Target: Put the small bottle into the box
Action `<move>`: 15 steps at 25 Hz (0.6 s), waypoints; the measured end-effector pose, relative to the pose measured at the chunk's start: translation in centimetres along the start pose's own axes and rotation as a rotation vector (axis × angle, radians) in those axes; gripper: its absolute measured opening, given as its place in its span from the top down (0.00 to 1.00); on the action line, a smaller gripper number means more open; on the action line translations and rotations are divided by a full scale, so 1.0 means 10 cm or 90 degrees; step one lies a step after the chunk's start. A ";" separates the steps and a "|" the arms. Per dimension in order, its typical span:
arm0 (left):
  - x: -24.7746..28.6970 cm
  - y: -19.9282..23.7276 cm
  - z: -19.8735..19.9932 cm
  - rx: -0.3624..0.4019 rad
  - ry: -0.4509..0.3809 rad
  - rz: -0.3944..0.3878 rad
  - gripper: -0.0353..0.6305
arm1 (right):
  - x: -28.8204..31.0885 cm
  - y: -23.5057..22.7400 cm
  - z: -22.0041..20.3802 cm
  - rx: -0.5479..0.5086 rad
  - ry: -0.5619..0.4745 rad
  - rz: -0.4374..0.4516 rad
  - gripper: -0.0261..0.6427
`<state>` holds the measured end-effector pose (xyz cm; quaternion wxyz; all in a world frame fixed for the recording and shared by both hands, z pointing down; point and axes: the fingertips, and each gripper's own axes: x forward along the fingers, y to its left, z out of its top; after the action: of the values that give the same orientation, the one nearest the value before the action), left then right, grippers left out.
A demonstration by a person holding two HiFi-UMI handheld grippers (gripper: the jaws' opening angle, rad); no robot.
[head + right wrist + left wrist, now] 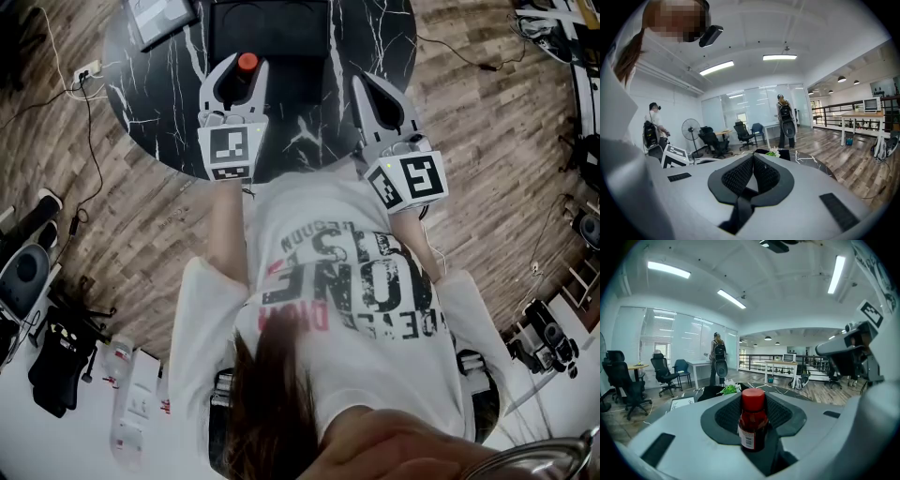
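You stand at the near edge of a round black counter (pixel 164 103) veined with white, both arms reaching out over it. Your left hand-held gripper (pixel 242 71) is clamped on the small bottle (pixel 753 422). The bottle is dark with a red cap and a white label. It stands upright between the pads, above the counter and just short of the black box (pixel 281 30) at the counter's far side. Your right hand-held gripper (pixel 752 177) hangs over the counter's near right part. Its jaws are pressed together with nothing between them.

Toward the counter's far left edge lies a white board (pixel 161 17). A crumpled green and white thing (pixel 730 389) lies on the counter's far part, by the box.

A wooden floor (pixel 487 122) spreads around the counter. To the counter's left, a power strip (pixel 86 68) and its cables trail across the boards.

Beyond the counter the room is an open office. There are black office chairs (pixel 623 380) and a pale desk (pixel 705 365). A person with a backpack (pixel 718 357) stands facing glass partitions. A standing fan (pixel 690 127) is off to the left, and a dark railing (pixel 754 361) runs along the far right. Long light strips (pixel 668 269) run across the white ceiling.
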<state>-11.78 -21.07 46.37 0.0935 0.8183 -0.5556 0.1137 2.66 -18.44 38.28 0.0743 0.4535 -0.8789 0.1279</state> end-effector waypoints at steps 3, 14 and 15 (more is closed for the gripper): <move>0.01 0.00 -0.04 -0.002 0.008 -0.003 0.73 | 0.01 0.01 0.00 0.000 0.001 0.000 0.96; 0.08 -0.03 -0.19 -0.003 0.039 -0.016 0.73 | 0.04 0.00 -0.04 0.002 0.007 0.001 0.96; 0.09 -0.04 -0.21 -0.001 0.045 -0.015 0.73 | 0.03 0.00 -0.04 0.002 0.008 0.000 0.96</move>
<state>-11.31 -21.12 48.65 0.1151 0.8202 -0.5424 0.1408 2.47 -18.59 38.78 0.0793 0.4525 -0.8783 0.1324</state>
